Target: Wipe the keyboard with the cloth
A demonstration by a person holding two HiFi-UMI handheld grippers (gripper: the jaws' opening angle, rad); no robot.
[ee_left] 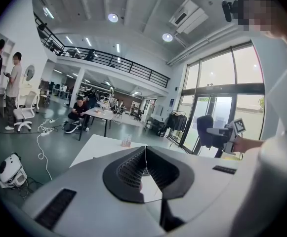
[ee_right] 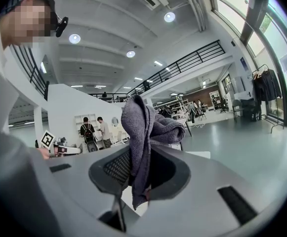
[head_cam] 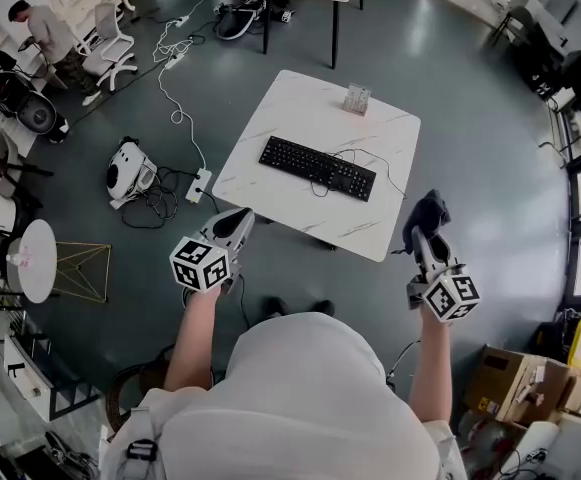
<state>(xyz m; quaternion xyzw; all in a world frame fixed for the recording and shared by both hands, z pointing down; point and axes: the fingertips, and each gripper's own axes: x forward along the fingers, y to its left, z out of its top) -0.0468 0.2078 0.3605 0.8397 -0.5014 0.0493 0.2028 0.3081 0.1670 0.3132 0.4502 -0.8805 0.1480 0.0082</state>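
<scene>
A black keyboard (head_cam: 318, 167) lies across the middle of a white marble-top table (head_cam: 270, 118), its cable looping to the right. My right gripper (head_cam: 427, 233) hovers off the table's near right corner, shut on a dark grey cloth (head_cam: 425, 216) that bunches above the jaws; the same cloth (ee_right: 142, 142) hangs between the pads in the right gripper view. My left gripper (head_cam: 232, 226) is off the table's near left corner, shut with nothing between its jaws (ee_left: 144, 169). Both grippers are held level, short of the table.
A small clear holder (head_cam: 357, 98) stands at the table's far edge. On the floor to the left are a white device (head_cam: 128, 171), a power strip (head_cam: 200, 184) and trailing cables. Cardboard boxes (head_cam: 515, 380) sit at the lower right. People sit at the far left.
</scene>
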